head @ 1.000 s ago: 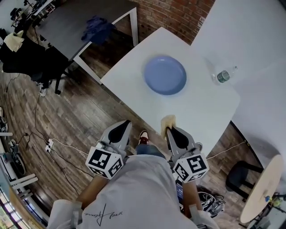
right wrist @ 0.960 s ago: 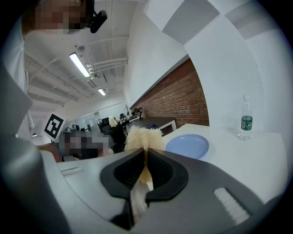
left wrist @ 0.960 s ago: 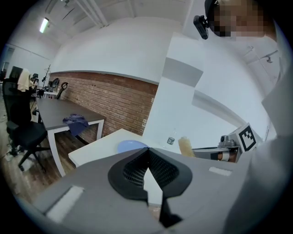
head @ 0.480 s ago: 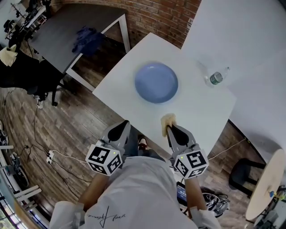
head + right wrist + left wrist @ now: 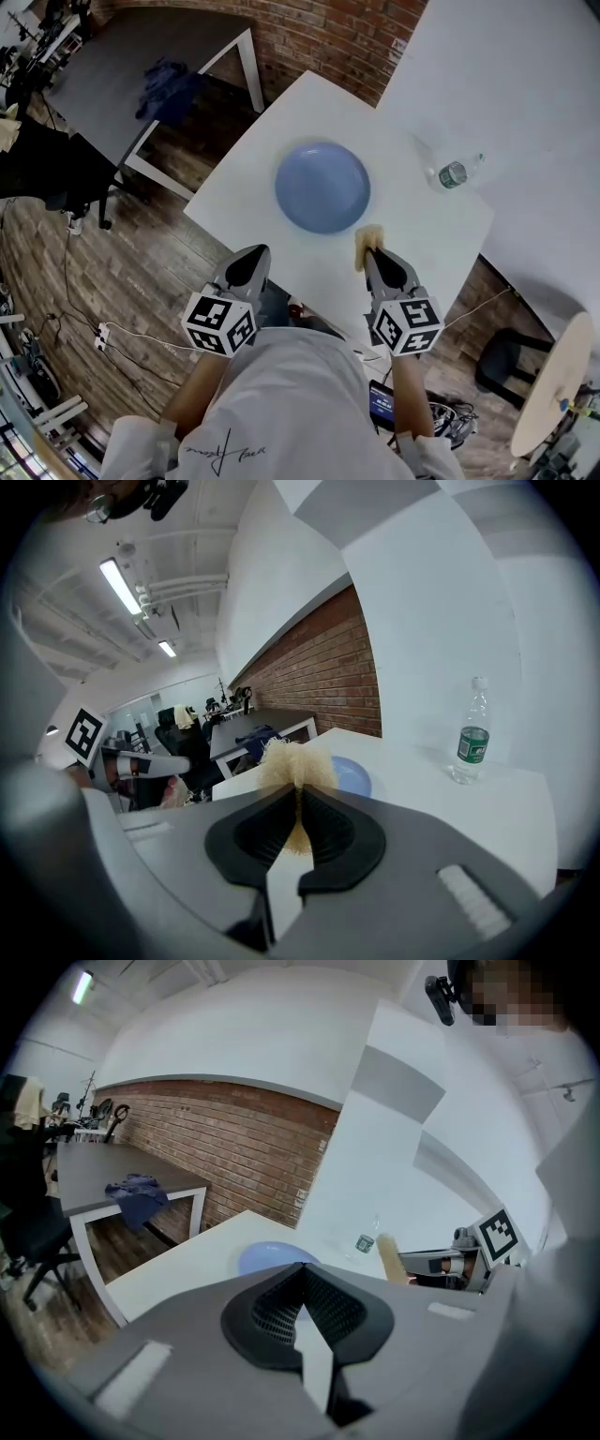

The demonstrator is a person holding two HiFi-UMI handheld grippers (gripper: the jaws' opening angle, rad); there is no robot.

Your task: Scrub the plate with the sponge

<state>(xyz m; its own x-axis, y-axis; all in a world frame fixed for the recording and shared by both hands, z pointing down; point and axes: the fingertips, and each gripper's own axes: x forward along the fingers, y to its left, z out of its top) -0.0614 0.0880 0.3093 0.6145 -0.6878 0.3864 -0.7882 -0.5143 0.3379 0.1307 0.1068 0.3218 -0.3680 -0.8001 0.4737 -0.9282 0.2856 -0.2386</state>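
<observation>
The right gripper has its jaws drawn in narrow, pinching the yellow sponge between the pads. The sponge bulges out past the jaw tips in a frayed tuft. In the head view it sticks out ahead of the tips with its long axis in line with the jaws, pointing away from the person. Its far end is just beside the near right rim of the blue plate — whether it touches the rim I cannot tell.

The left gripper has its jaws pressed together with nothing between them. It hangs over the near edge of the white table, apart from the plate.

The plate lies flat near the middle of the table. A clear water bottle with a green label stands upright to its right, well apart.
</observation>
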